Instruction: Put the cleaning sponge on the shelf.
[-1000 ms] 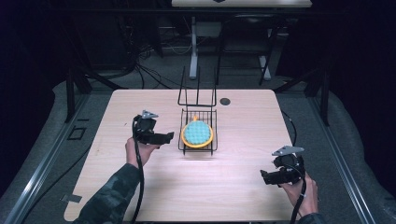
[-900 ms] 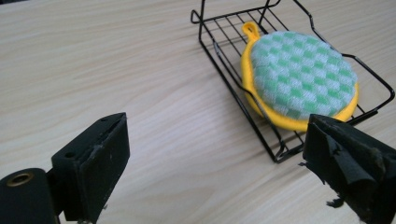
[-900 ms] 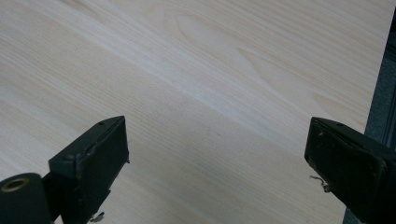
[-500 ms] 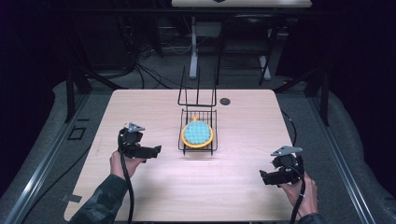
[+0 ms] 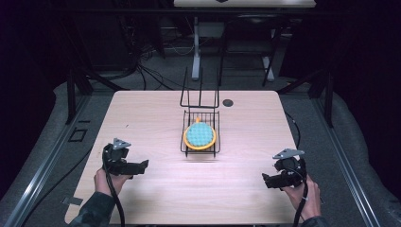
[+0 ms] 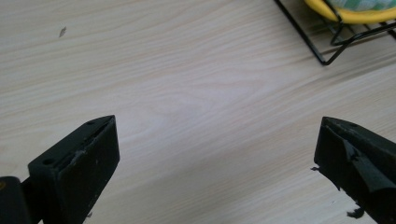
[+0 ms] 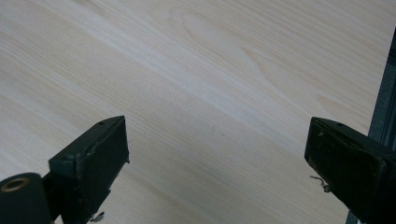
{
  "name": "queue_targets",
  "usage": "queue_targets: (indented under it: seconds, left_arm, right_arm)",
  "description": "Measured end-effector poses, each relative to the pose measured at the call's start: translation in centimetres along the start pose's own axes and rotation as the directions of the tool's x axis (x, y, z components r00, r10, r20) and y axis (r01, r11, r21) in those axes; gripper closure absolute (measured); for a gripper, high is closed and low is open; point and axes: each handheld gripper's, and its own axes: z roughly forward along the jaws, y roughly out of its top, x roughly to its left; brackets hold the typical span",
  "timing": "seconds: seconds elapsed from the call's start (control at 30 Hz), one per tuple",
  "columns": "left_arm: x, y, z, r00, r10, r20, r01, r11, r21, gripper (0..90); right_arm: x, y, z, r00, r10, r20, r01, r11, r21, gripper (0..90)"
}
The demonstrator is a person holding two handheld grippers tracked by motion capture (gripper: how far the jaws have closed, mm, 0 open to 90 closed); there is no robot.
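A black wire rack (image 5: pixel 185 150) stands in the middle of the wooden table (image 5: pixel 142 113). In it lies a yellow plate (image 5: pixel 208 144) with a round teal pad (image 5: pixel 200 134) on top. My left gripper (image 5: pixel 144 164) hovers over the front left of the table, well apart from the rack, pointing right. Its jaws have just been opening and nothing is between them. In the left gripper view, that gripper (image 6: pixel 215 135) stands wide over bare wood, with the rack's corner (image 6: pixel 322 58) and plate rim (image 6: pixel 355 17) at the upper right. My right gripper (image 5: pixel 265 179) (image 7: pixel 217 135) is open and empty near the front right.
An upright black wire frame (image 5: pixel 199 97) rises at the rack's far end. A small dark round disc (image 5: pixel 228 102) sits on the table behind it. The table's edge (image 7: pixel 385 107) runs close by my right gripper. Cables and stand legs lie on the floor beyond the table.
My left gripper has pulled back from beside the rack toward the front left of the table and come a little lower. The right gripper has stayed where it was.
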Motion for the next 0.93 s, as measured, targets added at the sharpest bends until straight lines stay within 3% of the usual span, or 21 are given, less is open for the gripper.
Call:
queue_targets:
  seconds: [0.07,0.27,0.43,0.93]
  left_arm:
    - [0.7,-0.8,-0.1,0.9996,-0.022,-0.015,0.022,0.9997,0.005,0.3]
    - [1.7,-1.9,0.6,0.9991,-0.027,-0.034,0.028,0.9986,0.046,0.2]
    - [2.0,-2.1,1.3,0.9992,-0.006,-0.041,0.009,0.9969,0.078,0.2]
    - [2.9,-2.3,1.8,0.9982,-0.006,-0.06,0.011,0.9955,0.094,0.0]
  right_arm:
    - [0.0,-0.1,0.1,1.0,0.001,-0.001,-0.001,1.0,0.002,5.9]
    - [-0.2,-0.5,0.5,1.0,0.0,0.008,0.0,1.0,0.016,6.1]
    - [-0.3,-0.6,0.6,1.0,0.004,0.007,-0.004,1.0,0.031,6.1]
    - [-0.5,-0.7,0.4,0.9999,0.006,0.013,-0.006,1.0,0.027,6.1]
